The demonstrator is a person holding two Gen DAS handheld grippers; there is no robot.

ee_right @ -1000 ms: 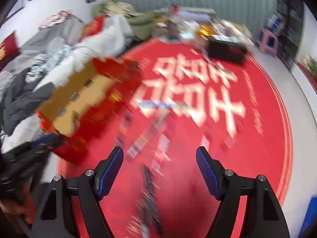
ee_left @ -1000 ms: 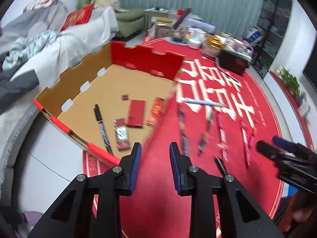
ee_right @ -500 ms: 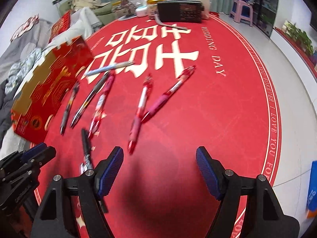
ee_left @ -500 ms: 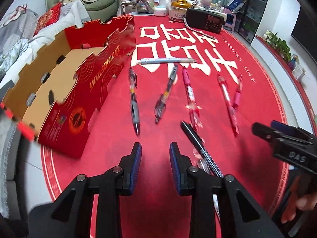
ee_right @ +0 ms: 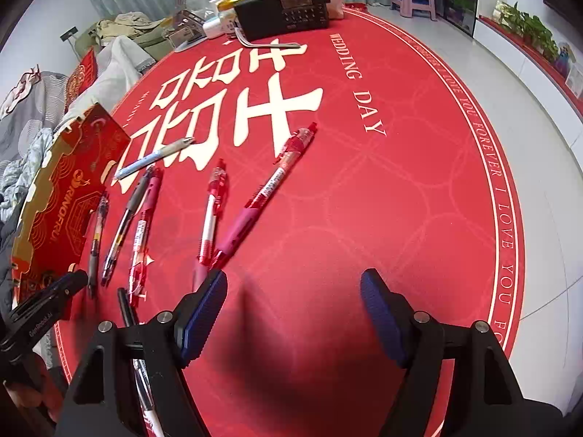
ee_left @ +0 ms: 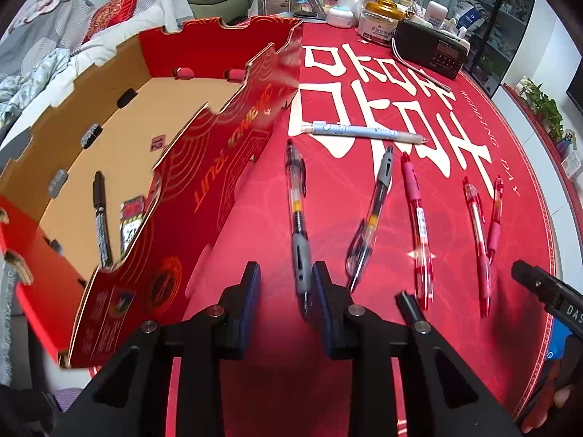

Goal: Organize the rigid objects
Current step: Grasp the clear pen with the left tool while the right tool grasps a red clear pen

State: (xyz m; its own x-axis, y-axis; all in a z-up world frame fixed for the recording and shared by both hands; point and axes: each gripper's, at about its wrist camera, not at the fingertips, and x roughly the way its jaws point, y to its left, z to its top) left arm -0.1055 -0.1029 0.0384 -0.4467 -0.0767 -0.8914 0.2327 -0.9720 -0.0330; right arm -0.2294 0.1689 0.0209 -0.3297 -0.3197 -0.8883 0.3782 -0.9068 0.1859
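Observation:
Several pens lie on a round red mat (ee_left: pixel 364 364). My left gripper (ee_left: pixel 286 284) is open and low, its fingertips on either side of the tip of a grey-grip clear pen (ee_left: pixel 297 215). A red cardboard box (ee_left: pixel 226 182) on the left holds a black marker (ee_left: pixel 101 218) and a small packet (ee_left: pixel 129 224). My right gripper (ee_right: pixel 293 306) is wide open and empty above the mat, with a magenta pen (ee_right: pixel 266 193) and a red pen (ee_right: pixel 211 215) just ahead of its left finger. A light blue pen (ee_left: pixel 364 131) lies crosswise farther out.
A black radio (ee_right: pixel 284 11), jars and bottles crowd the mat's far edge. A sofa and bedding (ee_left: pixel 43 54) lie beyond the box. White floor (ee_right: pixel 528 116) borders the mat on the right. Another black pen (ee_left: pixel 410 304) lies by my left gripper's right finger.
My left gripper has swung from over the box down to the mat and closed in on the grey-grip pen. My right gripper has dropped lower toward the red pens.

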